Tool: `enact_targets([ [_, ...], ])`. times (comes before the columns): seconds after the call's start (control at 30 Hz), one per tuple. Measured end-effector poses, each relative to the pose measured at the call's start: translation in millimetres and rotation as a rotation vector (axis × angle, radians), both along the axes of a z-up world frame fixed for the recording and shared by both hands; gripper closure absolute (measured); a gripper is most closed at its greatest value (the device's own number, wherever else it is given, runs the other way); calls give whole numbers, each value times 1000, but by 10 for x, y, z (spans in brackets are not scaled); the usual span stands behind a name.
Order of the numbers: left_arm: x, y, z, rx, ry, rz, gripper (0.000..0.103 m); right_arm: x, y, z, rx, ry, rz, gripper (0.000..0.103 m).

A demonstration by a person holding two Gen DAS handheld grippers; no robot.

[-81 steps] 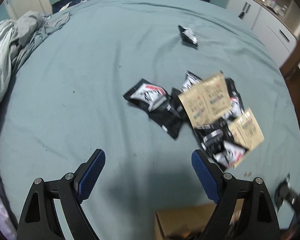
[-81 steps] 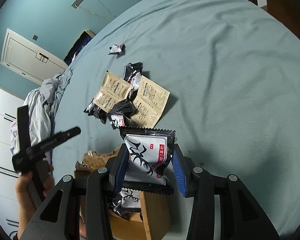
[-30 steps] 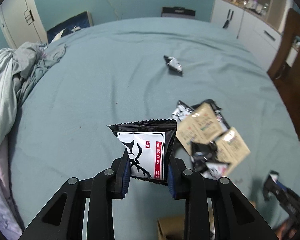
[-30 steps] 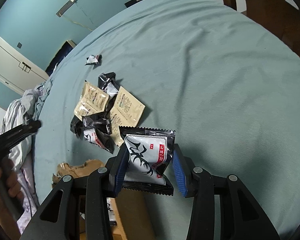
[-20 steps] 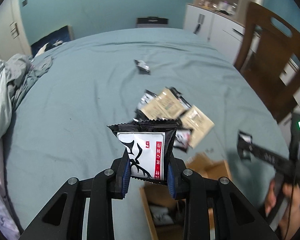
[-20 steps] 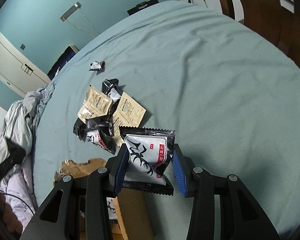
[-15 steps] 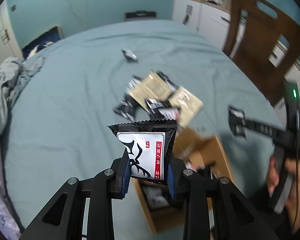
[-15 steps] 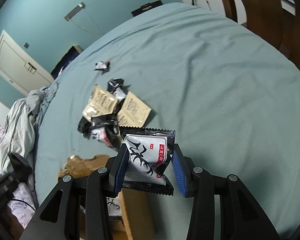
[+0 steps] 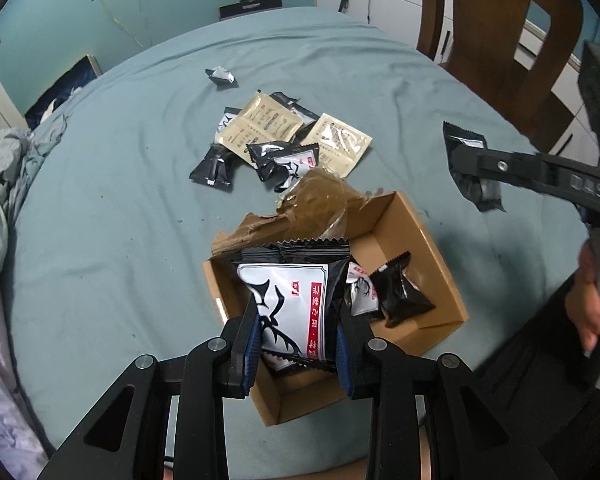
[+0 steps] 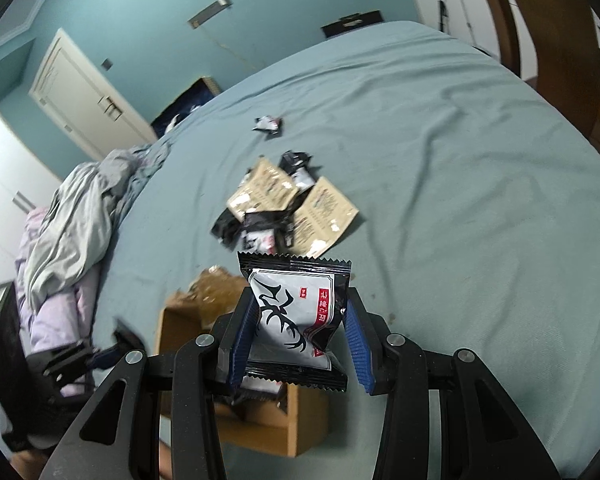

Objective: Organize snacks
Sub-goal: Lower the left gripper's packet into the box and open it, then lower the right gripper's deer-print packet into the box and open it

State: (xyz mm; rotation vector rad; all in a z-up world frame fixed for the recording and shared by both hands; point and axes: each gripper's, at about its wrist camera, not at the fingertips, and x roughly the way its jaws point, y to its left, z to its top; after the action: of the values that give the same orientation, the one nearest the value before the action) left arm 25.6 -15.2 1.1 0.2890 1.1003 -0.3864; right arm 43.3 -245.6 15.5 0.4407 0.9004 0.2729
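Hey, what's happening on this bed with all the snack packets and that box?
A person is sorting snack packets into a cardboard box on the bed. The left hand-held gripper is shut on a black-and-white snack packet right above the open box, which already holds a few packets. The right hand-held gripper is shut on a similar packet, beside the box. A loose pile of black and tan packets lies on the bedsheet beyond.

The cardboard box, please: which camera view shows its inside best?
The left wrist view: the cardboard box is seen from above, open, with black snack packets inside. The right wrist view shows only its outer walls behind the held packet, not the contents.
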Motion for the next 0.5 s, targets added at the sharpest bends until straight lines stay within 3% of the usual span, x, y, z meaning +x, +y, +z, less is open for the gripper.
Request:
enact_targets([
  [0.17,24,27,-10,0,8,19,71,-71,93,34,-7,-18,65,62],
  [0.23,40,31,-25,6,13,25,53,-82,104,40,0,-23,83,62],
  [0.27,46,35,-24,10,5,33,36,-82,102,42,1,-24,87,62],
  [0.3,48,39,-13,13,-8,39,28,-79,106,44,-2,-27,90,62],
  [0.5,126,102,12,42,-45,97,21,-99,161,24,-18,-29,104,62],
])
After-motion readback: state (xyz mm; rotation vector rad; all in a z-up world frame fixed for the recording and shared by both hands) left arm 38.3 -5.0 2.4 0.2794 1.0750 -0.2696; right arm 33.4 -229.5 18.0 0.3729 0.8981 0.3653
